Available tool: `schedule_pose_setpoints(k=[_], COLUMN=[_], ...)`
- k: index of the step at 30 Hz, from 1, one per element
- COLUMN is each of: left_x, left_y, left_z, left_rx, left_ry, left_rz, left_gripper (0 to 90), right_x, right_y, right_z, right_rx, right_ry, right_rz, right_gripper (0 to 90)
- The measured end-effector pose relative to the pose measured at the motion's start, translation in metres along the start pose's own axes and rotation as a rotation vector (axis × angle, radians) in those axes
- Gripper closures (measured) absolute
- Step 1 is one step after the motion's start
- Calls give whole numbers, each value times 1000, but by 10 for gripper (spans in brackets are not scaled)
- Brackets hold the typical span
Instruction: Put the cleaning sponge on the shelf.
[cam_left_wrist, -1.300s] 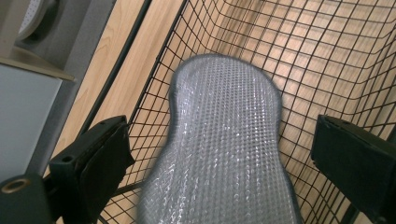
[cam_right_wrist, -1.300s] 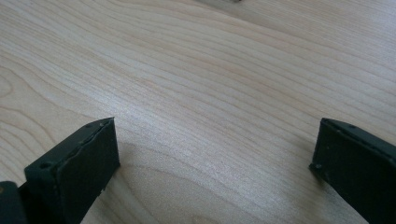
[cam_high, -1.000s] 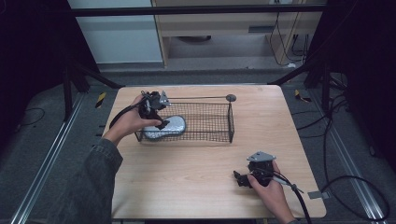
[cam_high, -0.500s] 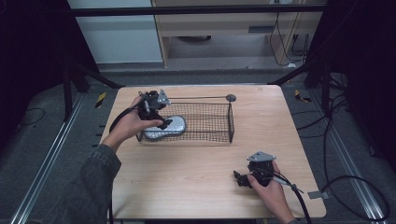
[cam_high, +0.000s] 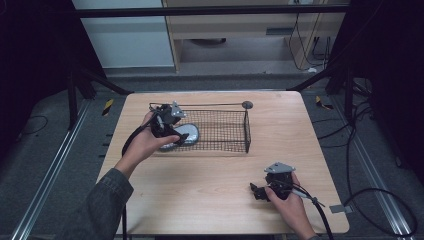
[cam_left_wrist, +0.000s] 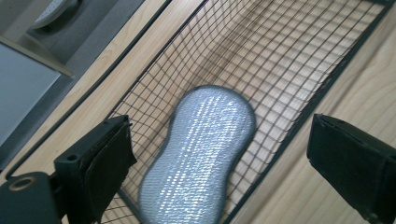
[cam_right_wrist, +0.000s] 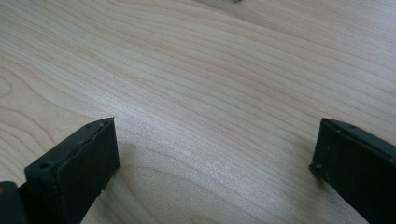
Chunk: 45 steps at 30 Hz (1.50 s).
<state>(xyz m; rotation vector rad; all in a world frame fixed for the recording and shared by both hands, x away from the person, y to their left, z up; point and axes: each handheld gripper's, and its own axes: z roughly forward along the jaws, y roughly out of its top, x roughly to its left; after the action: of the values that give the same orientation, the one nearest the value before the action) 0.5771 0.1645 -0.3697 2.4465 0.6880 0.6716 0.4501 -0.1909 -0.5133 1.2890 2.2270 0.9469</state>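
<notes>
From above, your left gripper (cam_high: 172, 131) hovers at the left end of the black wire-mesh basket (cam_high: 220, 131) on the pale woodgrain table (cam_high: 200, 200). Its own view shows jaws spread wide, empty, above a glittery silver peanut-shaped sponge (cam_left_wrist: 198, 154) lying inside. Your right gripper (cam_right_wrist: 215, 163) gapes empty over bare wood.

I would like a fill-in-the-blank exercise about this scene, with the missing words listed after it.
1. The silver sponge lies inside the wire ____.
2. The left claw is held above the sponge with its jaws ____.
3. The right claw rests near the bare wooden ____, jaws apart.

Missing words: basket; open; table
</notes>
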Motion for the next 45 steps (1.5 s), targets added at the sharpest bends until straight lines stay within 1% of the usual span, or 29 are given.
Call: schedule_pose_setpoints(k=[2,3,5,7,10,12,13,15,19,21,23,26,28,30,31,35,37,40,43,45], left_x=[-5,-7,-11,-15,-21,-25,-27,-31,-38,-41,-43,-46,-48,-49,-50,-52,-52,-54,-54,-54], left_y=[0,-1,-1,-1,-1,-1,-1,-1,-2,-3,-5,-10,-14,-19,-22,-31,-36,-43,-53,-61], left_z=[0,-1,-3,-5,-7,-9,-10,-12,-17,-19,-20,-22,-24,-26,-27,-32,-35,-37,-39,-41], left_rx=[6,7,-6,-12,-6,-19,-21,-22,-40,-49,-50,-57,-56,-72,-77,-71,-72,-69,-68,-71], left_ry=[5,4,-5,-1,-7,-12,-19,-18,-22,-19,-25,-21,-6,-17,-17,-10,3,6,27,26], left_rz=[9,3,-17,-20,-25,-30,-23,-18,-40,-48,-64,-90,-79,-96,-102,-113,-129,-136,-157,-180], left_gripper=[62,62,58,56,54,53,52,49,41,40,36,36,36,37,37,37,37,37,37,38], right_x=[0,0,0,0,0,0,0,0,0,0,0,0,0,0,0,0,0,0,0,0], right_y=[0,0,0,0,0,0,0,0,0,0,0,0,0,0,0,0,0,0,0,0], right_z=[0,0,0,0,0,0,0,0,0,0,0,0,0,0,0,0,0,0,0,0], right_rx=[0,0,0,0,0,0,0,0,0,0,0,0,0,0,0,0,0,0,0,0], right_ry=[0,0,0,0,-1,-1,0,0,0,0,0,-3,-3,-3,-3,-3,-3,-3,-3,-3], right_rz=[0,-1,0,0,-1,-1,0,0,0,0,0,-2,-1,-2,-2,-3,-3,-3,-3,-3], right_gripper=[6,6,7,7,7,6,7,6,6,6,7,7,6,6,6,7,7,6,7,7])
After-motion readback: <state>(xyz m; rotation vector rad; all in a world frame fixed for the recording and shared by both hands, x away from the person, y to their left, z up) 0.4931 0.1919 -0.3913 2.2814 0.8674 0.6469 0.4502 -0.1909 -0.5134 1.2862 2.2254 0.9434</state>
